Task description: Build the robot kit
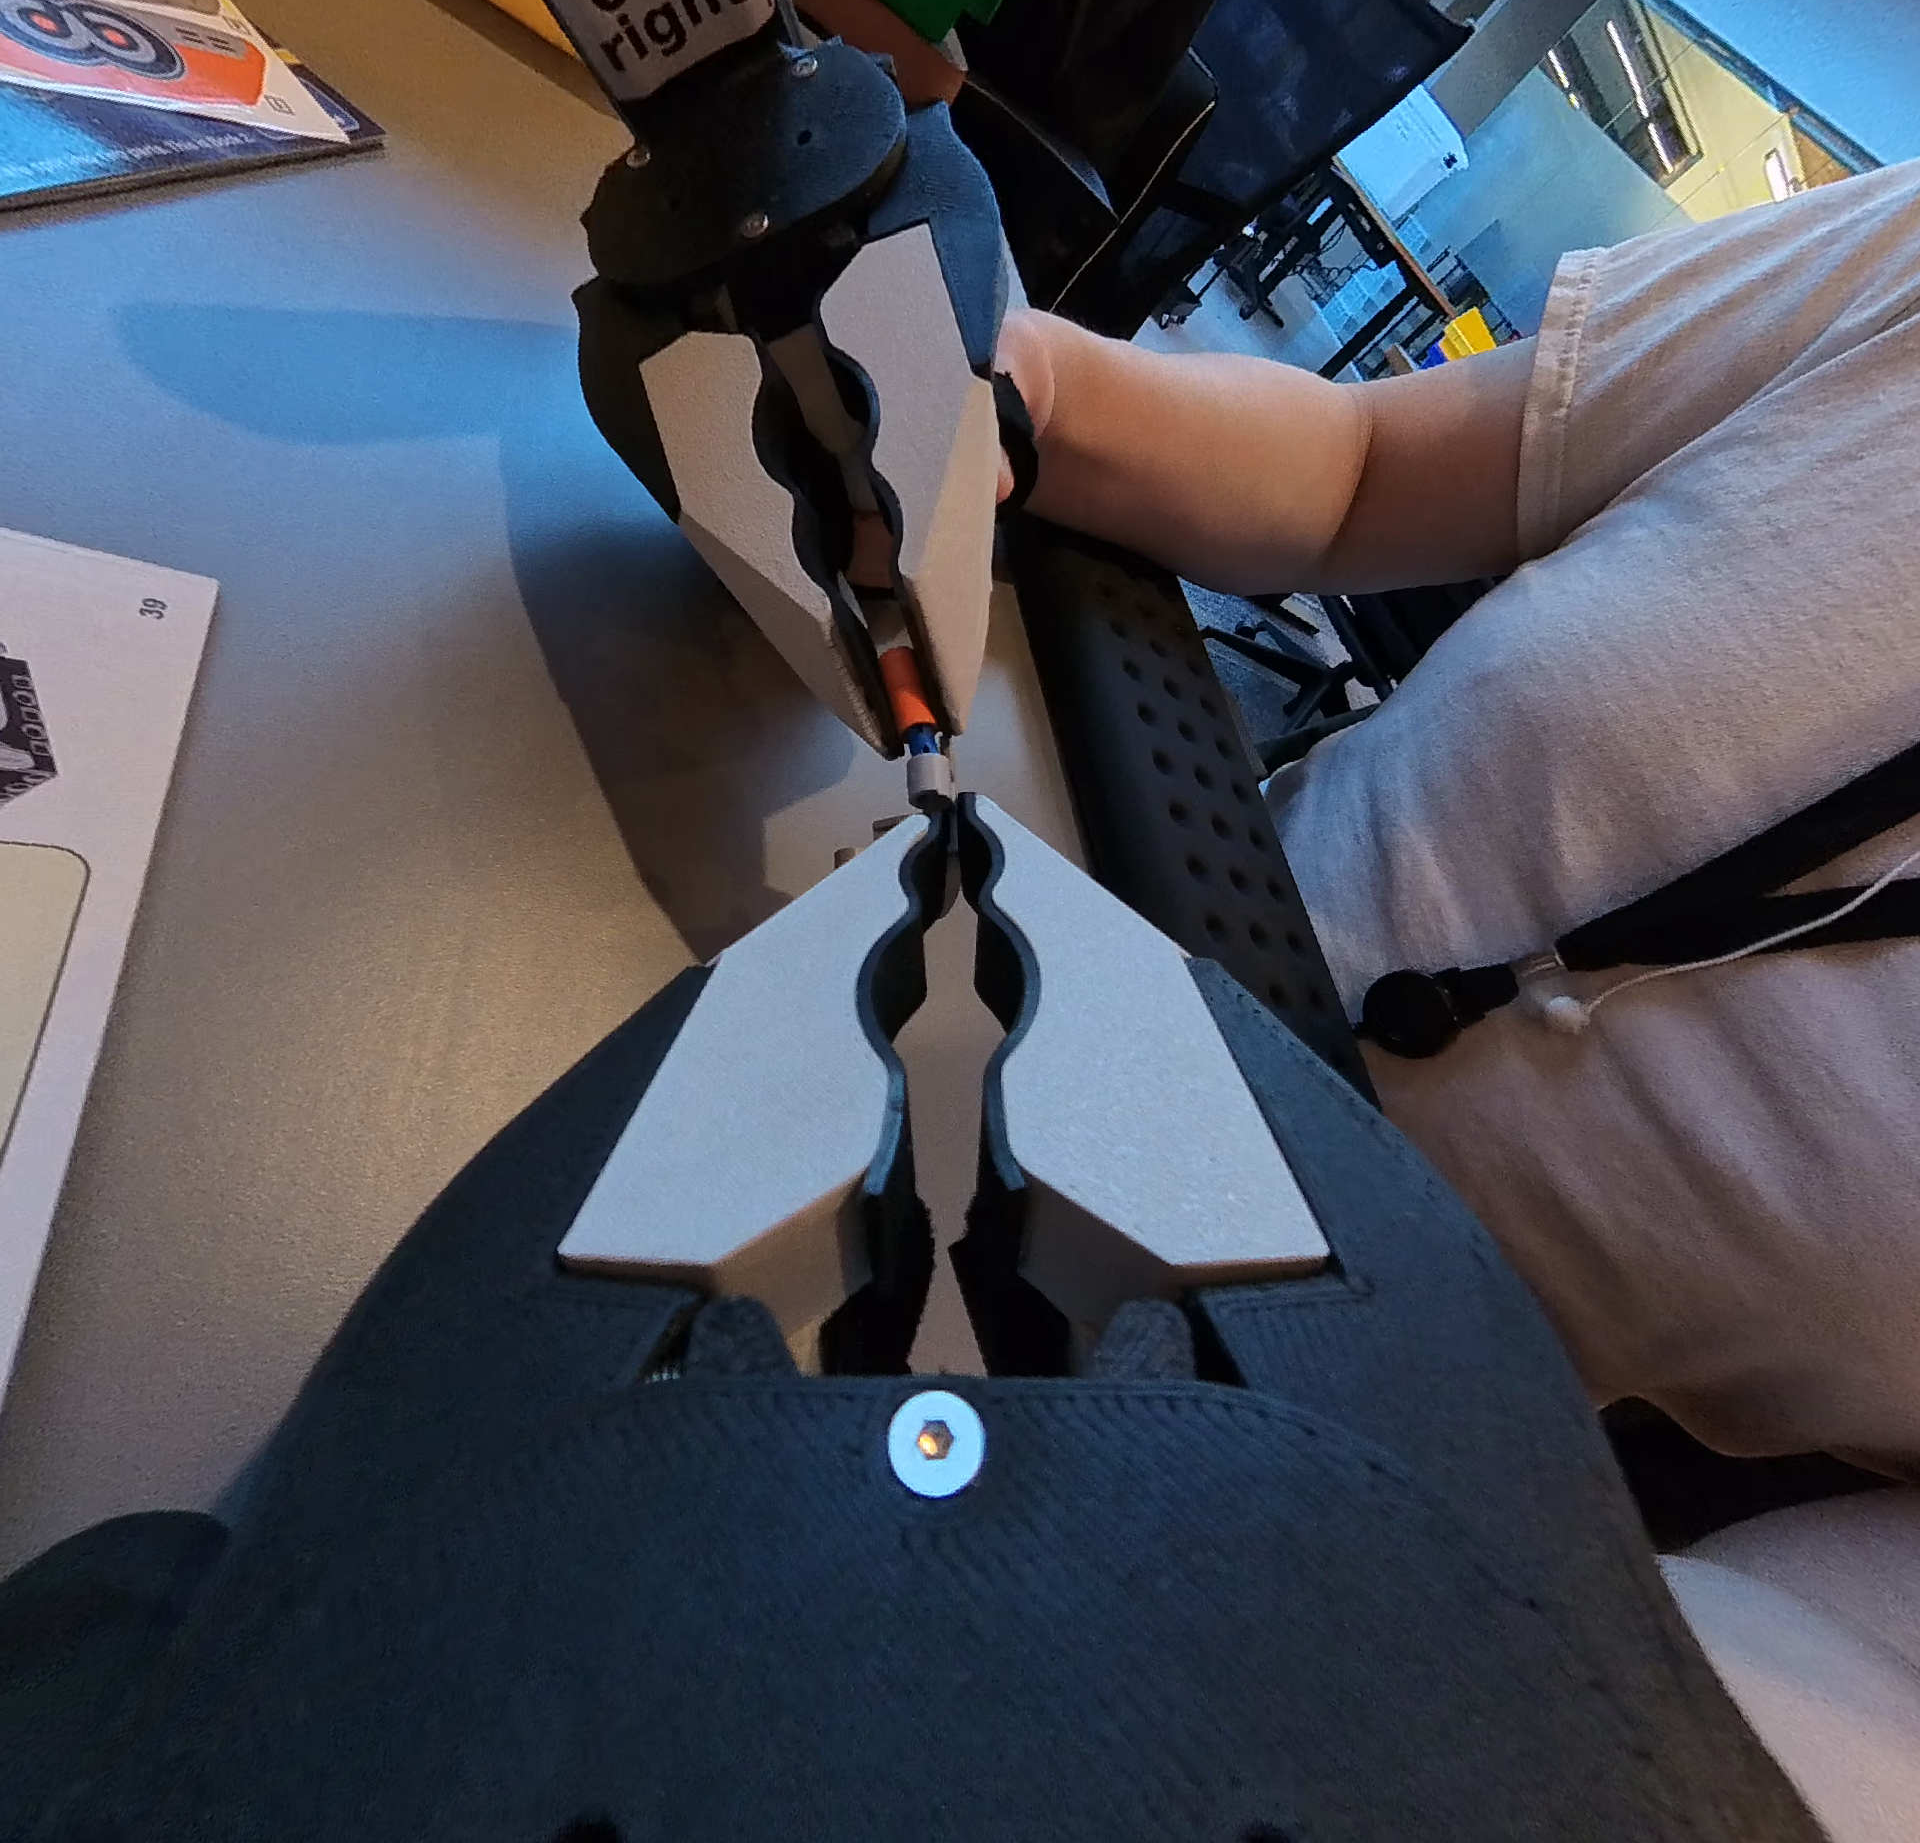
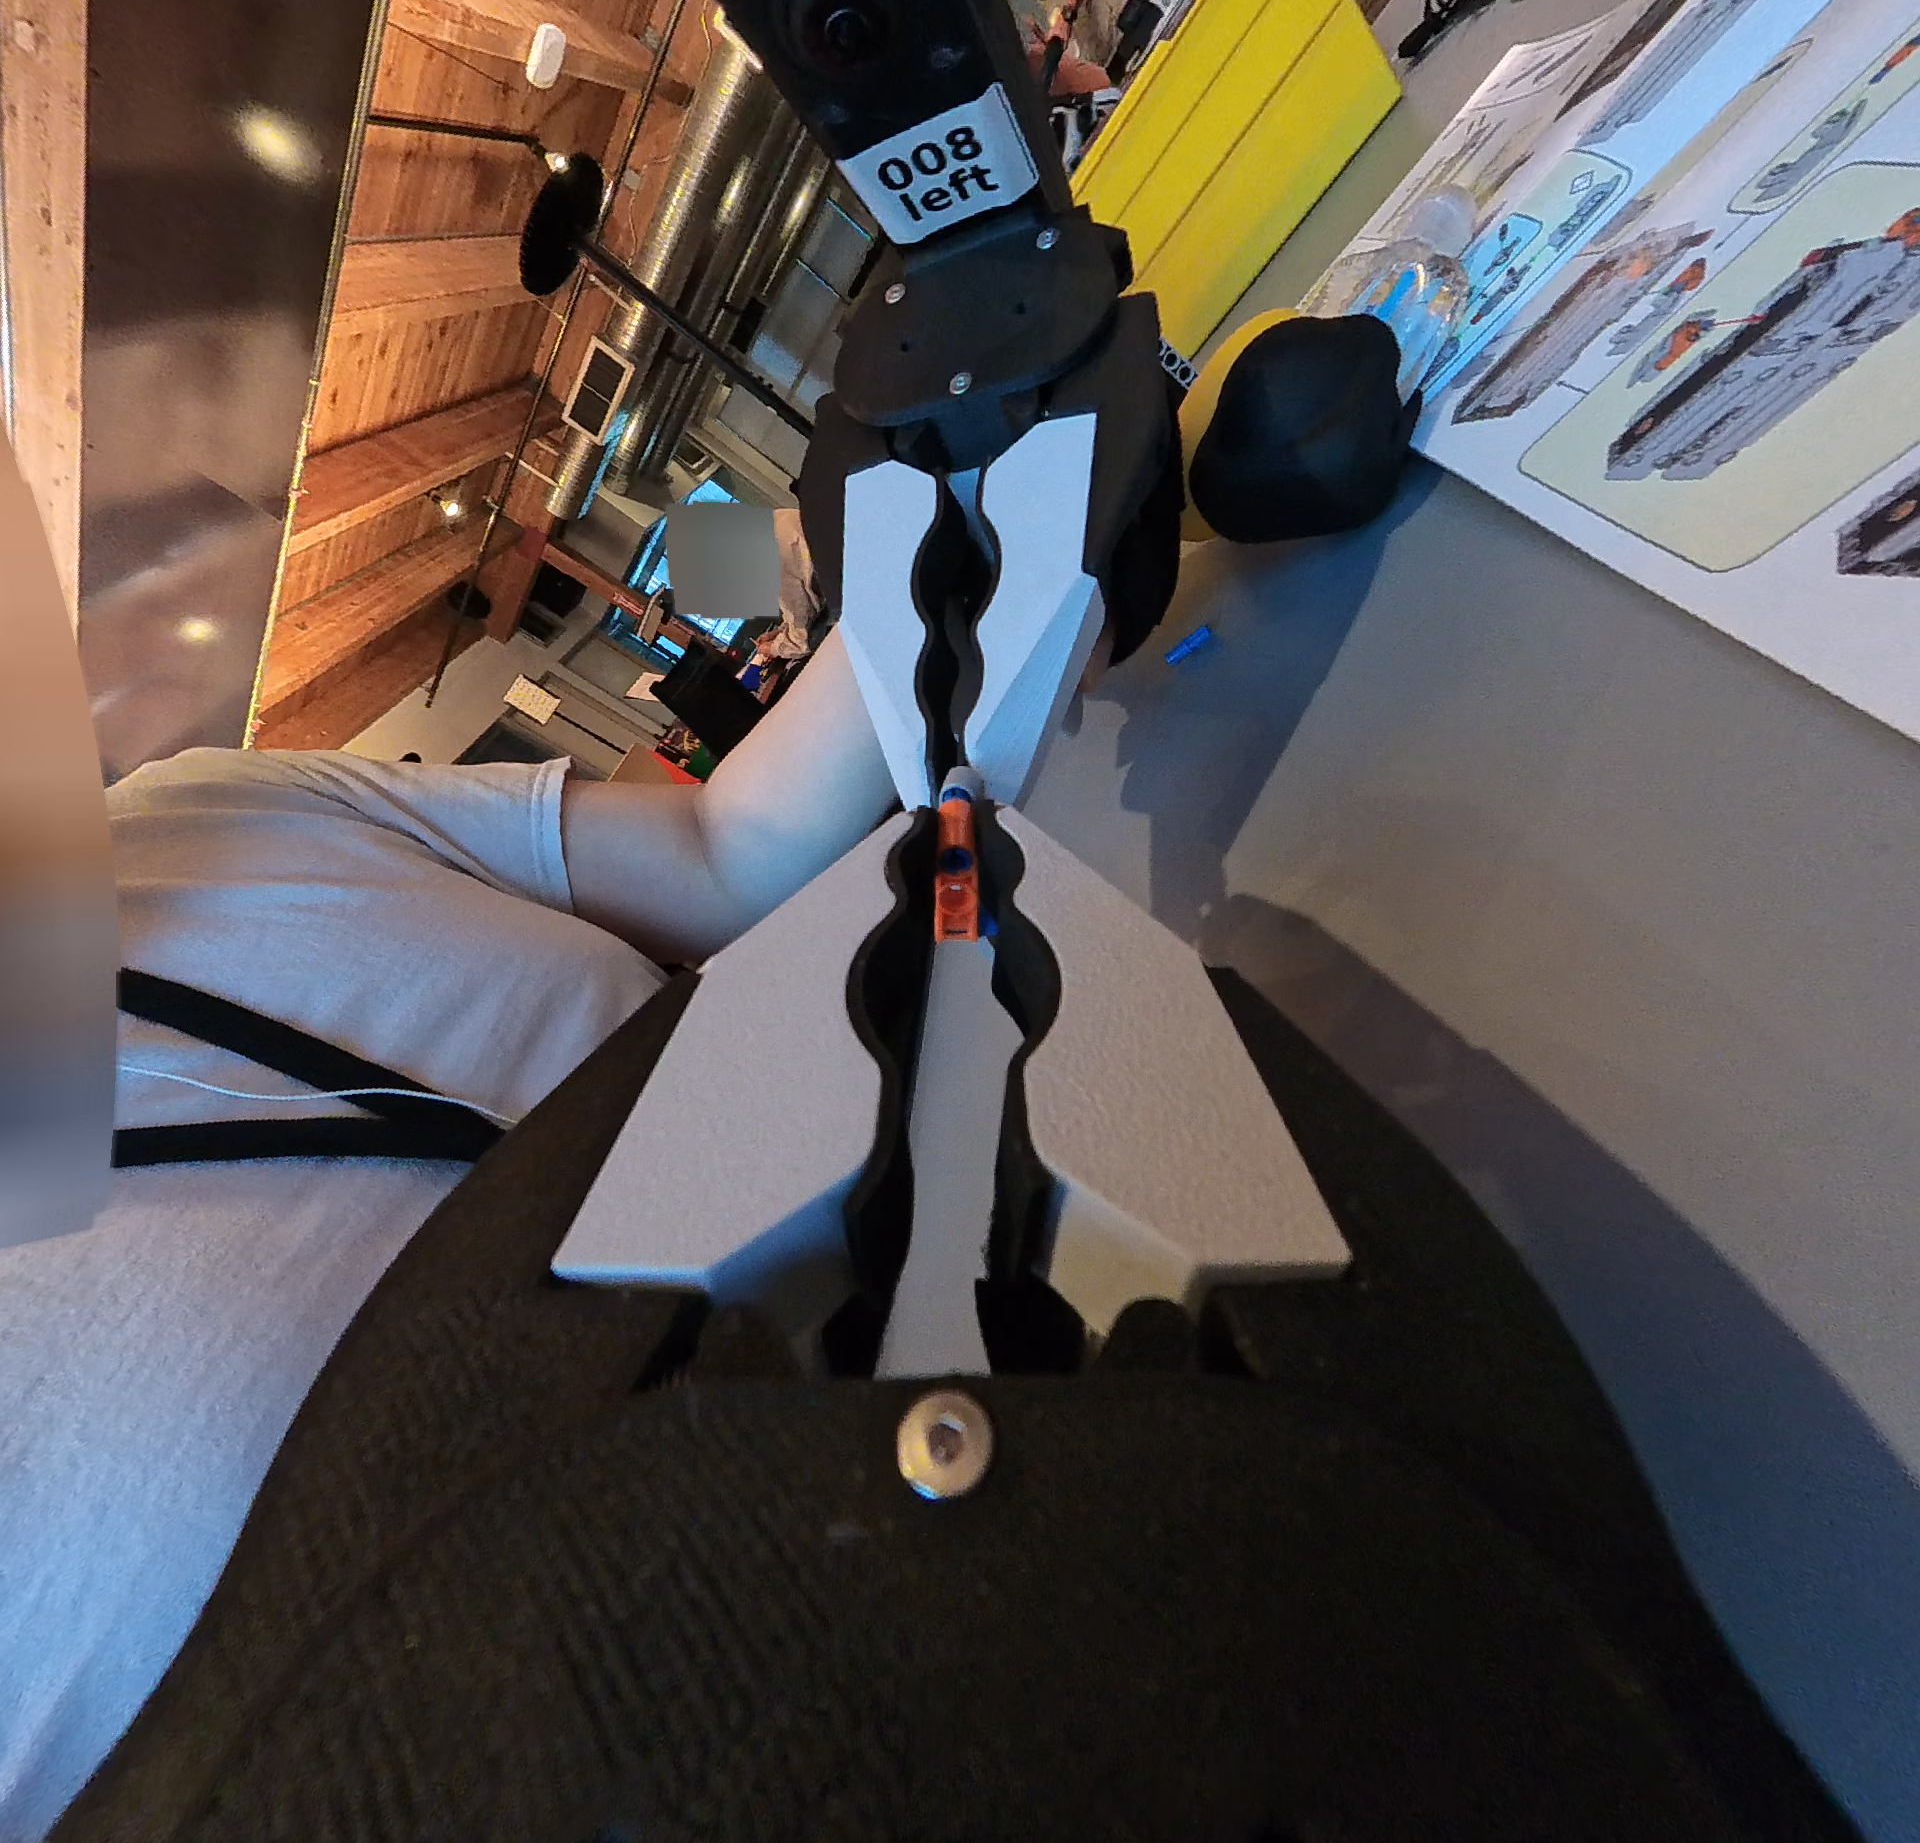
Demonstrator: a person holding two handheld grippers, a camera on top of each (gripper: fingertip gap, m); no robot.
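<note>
Grey surface (image 1: 312,910) below, with an open booklet (image 2: 1714,287) lying flat on it and a second booklet (image 1: 156,58) at the far corner. Above its near edge, close to a person's pale shirt (image 1: 1662,754), two tools meeting tip to tip in the air.

Right hand-held gripper (image 2: 951,837) clenched on an orange piece (image 2: 956,884), caught lengthwise between the front pads and pointing forward. Left hand-held gripper (image 1: 951,817) also clenched, apparently pinching a grey piece (image 1: 928,780) by the very tips only. Between the two pieces, a short blue pin (image 1: 921,744), all three seemingly on one line. Slim hold on the grey piece, so probably easy to twist or drop; better kept square to the pin than tilted, with any push straight along that line. Seated on the pin or only touching it: cannot tell.

Yellow bin (image 2: 1247,110) at the back of the surface, contents hidden by its wall. Clear bottle (image 2: 1423,266) beside the booklet, fill unclear. Black cap (image 2: 1299,432) just in front of it. Loose pin (image 2: 1188,643), blue, alone on the surface near the cap.
</note>
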